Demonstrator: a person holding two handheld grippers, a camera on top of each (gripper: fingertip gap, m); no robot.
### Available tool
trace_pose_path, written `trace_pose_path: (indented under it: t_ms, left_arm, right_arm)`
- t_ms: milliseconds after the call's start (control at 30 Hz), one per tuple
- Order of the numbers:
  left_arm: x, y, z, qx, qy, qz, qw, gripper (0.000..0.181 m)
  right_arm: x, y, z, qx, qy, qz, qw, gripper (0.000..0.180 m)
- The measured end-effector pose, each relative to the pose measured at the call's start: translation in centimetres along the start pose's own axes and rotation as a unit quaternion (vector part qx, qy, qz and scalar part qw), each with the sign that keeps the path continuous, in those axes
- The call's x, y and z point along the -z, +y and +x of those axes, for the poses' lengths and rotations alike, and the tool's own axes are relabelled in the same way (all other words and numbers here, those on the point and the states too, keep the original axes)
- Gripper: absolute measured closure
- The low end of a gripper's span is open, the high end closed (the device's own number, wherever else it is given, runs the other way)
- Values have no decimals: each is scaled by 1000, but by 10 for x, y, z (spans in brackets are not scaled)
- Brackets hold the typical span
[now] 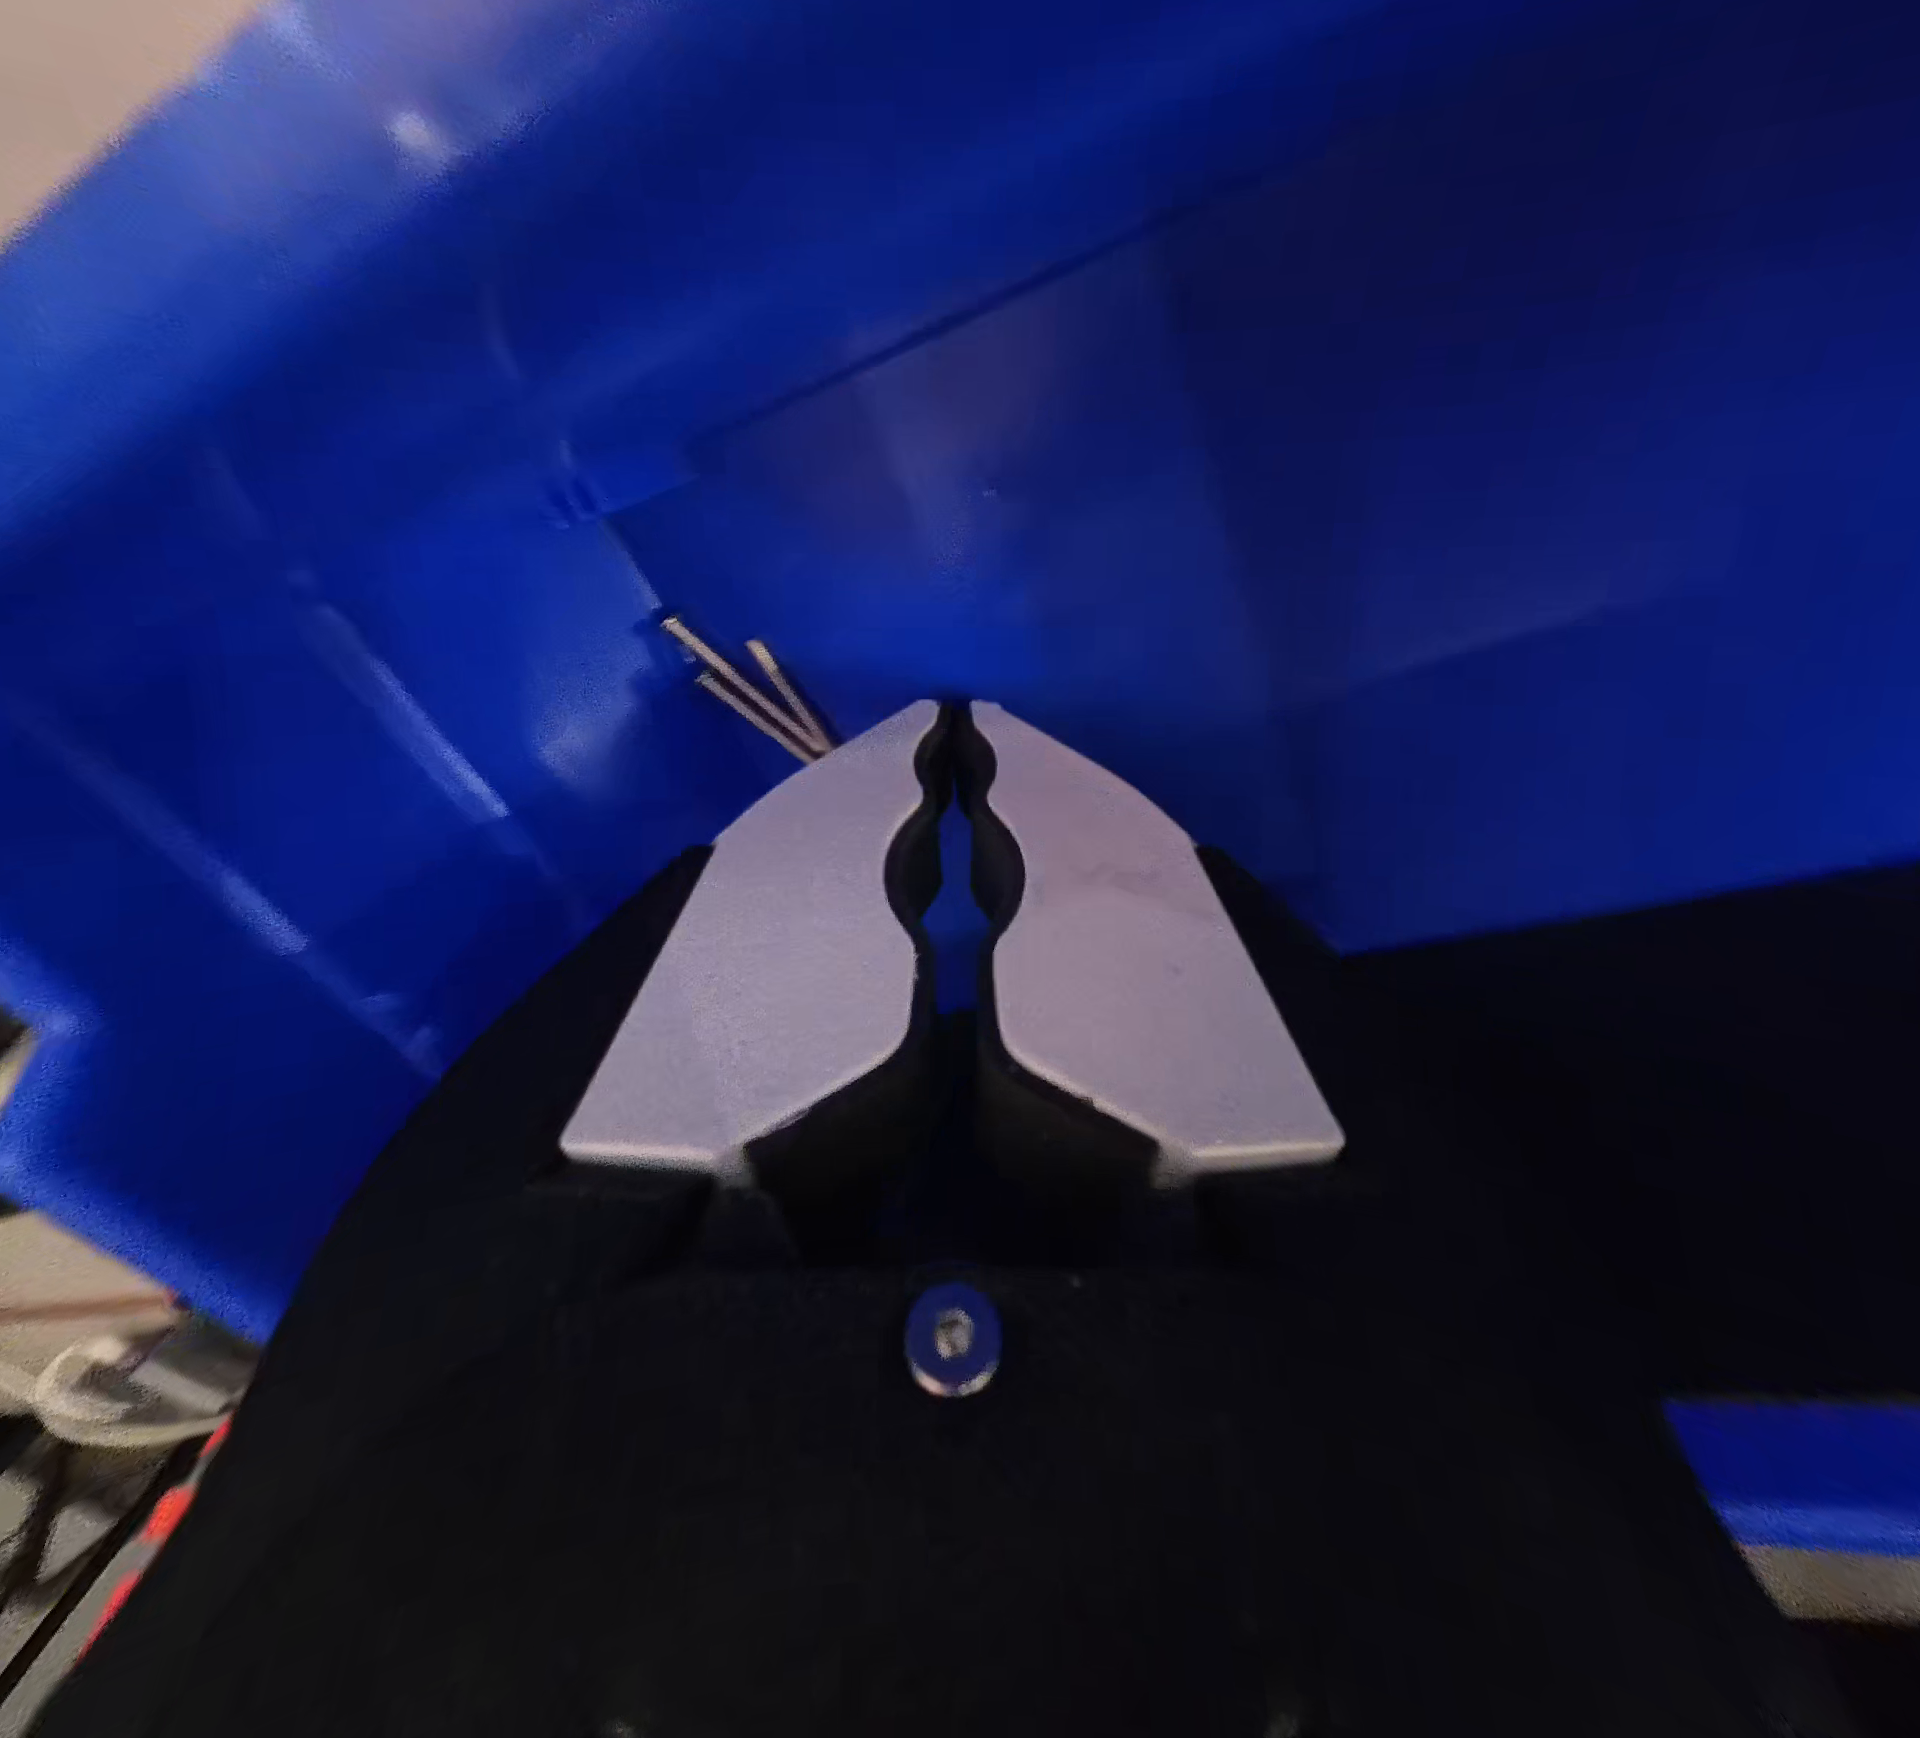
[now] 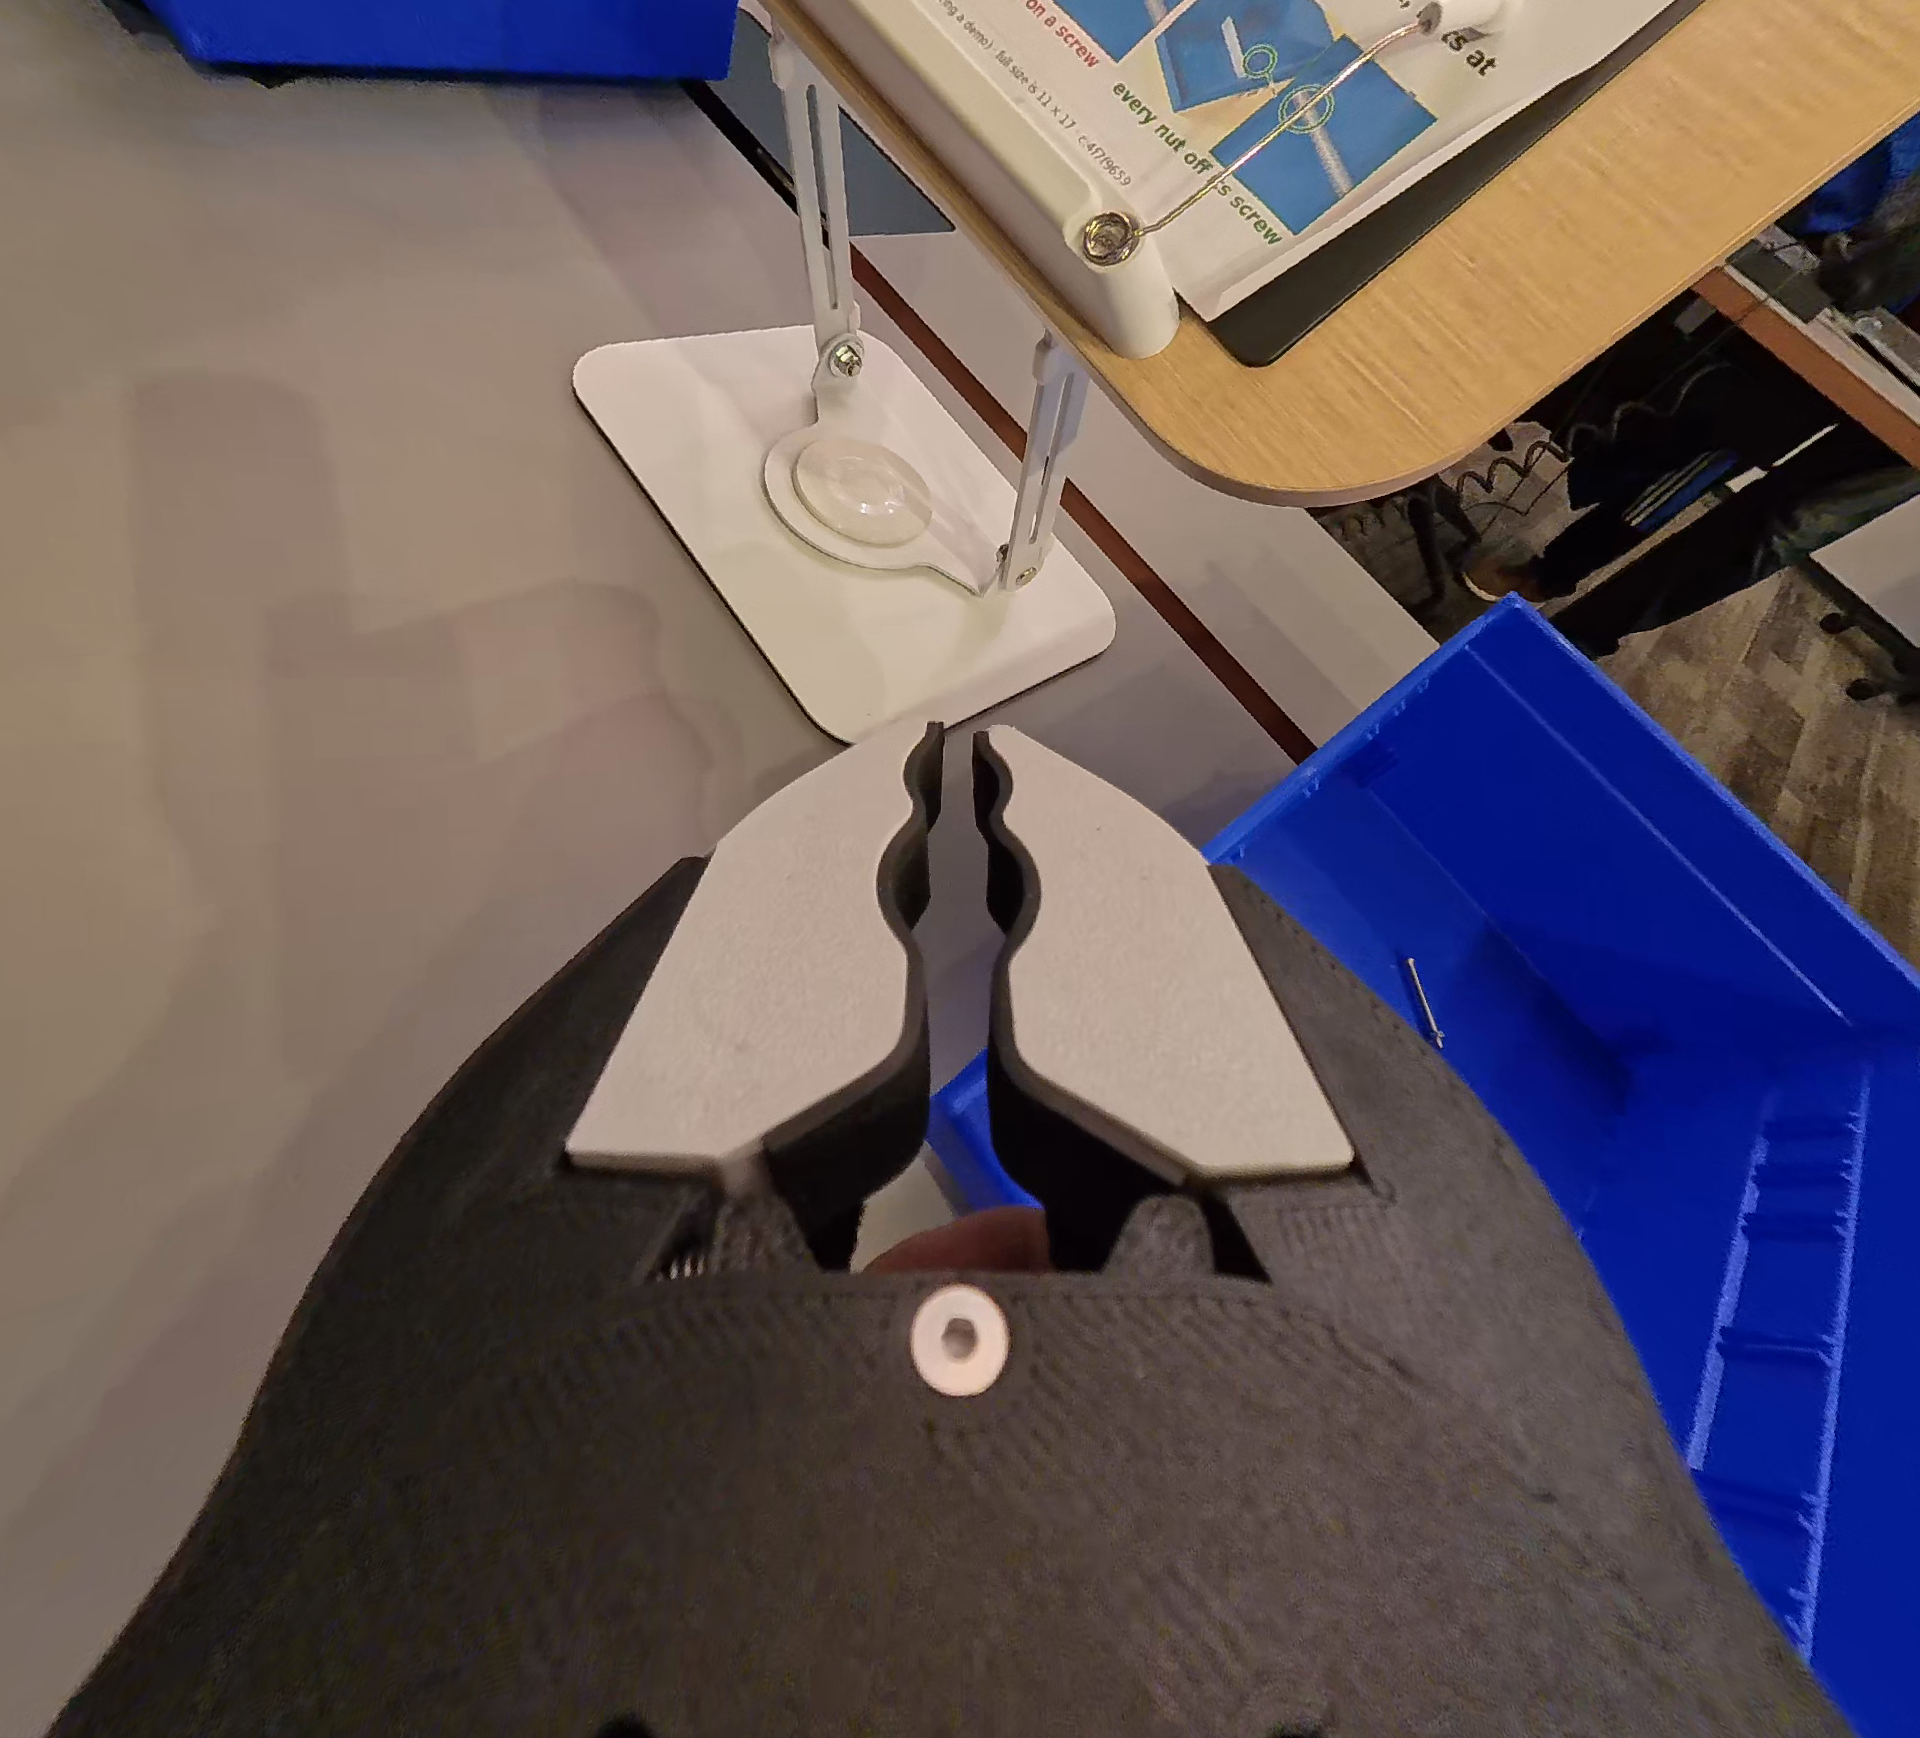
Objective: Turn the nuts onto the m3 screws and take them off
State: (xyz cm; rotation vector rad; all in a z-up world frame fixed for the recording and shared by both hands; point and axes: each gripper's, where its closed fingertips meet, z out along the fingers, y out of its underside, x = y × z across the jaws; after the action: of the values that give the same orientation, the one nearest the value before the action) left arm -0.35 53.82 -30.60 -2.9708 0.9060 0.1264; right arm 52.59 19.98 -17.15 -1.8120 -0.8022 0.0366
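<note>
Screws (image 1: 750,689): a few thin ones lie in the corner of a blue bin (image 1: 1039,234), just left of my left gripper (image 1: 954,709). Its fingers are closed down to a hairline with nothing I can see between them, tips right at the bin floor. Can't spot a nut anywhere in that view, it's pretty blurry.

My right gripper (image 2: 956,738) hangs over the grey surface (image 2: 312,545), fingers slightly apart and empty. Beside it on the right is a second bin (image 2: 1662,1013) with a single screw (image 2: 1423,1002) lying inside; whether it has a nut on it, too small to tell.

So progress-wise, I'd say nothing is in hand on either side right now, and no threading is going on. I can't judge how many are done.

Room: the left side is tight, bin walls close all round and the screws tucked against the corner, awkward to pinch. The right has plenty of open surface to its left, but the white stand (image 2: 842,545) with the instruction sheet (image 2: 1195,26) sits just ahead and the bin's rim is close on the right.
</note>
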Motion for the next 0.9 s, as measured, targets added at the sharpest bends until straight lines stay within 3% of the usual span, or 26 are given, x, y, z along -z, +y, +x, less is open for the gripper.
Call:
trace_pose_path:
  t_ms: [33,300,633,700,900]
  left_arm:
    - [1,1,4,-2,10,2,1000,179]
    - [25,-8,-23,-29,-124,29,991,175]
    - [7,-1,-24,-5,-130,-23,991,149]
    - [6,1,-28,-6,-144,-37,989,150]
    - [-1,1,-25,54,-89,-19,994,172]
  right_arm:
    - [0,0,0,-1,-1,1,1000,174]
    - [-4,3,-2,-3,-7,-4,1000,174]
    - [-3,1,-4,-2,-10,0,1000,175]
    - [-2,1,-4,-2,-11,1,1000,175]
    - [1,-5,-6,-5,-16,13,1000,175]
